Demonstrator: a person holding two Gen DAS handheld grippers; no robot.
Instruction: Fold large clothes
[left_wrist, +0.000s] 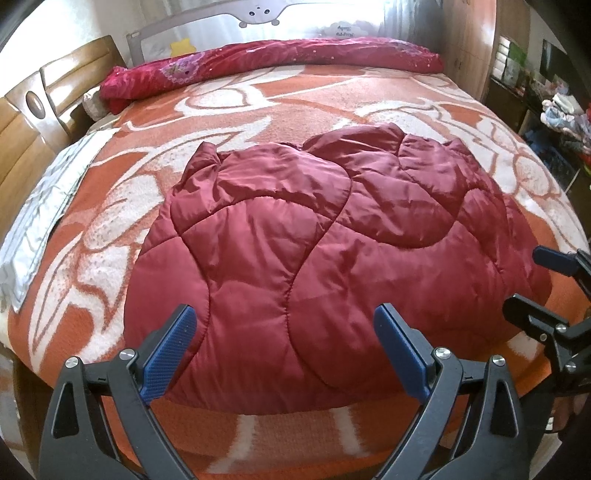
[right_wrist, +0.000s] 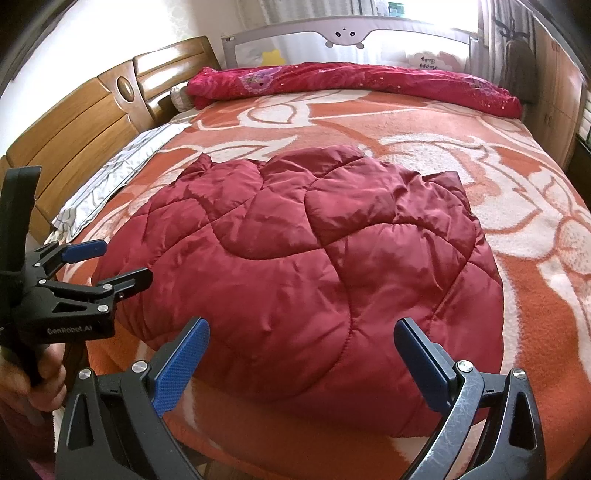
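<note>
You are looking at a dark red quilted jacket, its glossy fabric crossed by curving stitch lines in matching red. It is lying on an orange blanket that is showing large cream-white flower and leaf outlines. A crimson quilt is carrying purple flowers and small pale specks. The pillowcase is showing white with grey lines. The headboard is glowing honey-brown. Your left gripper and right gripper are showing blue pads on black frames.
</note>
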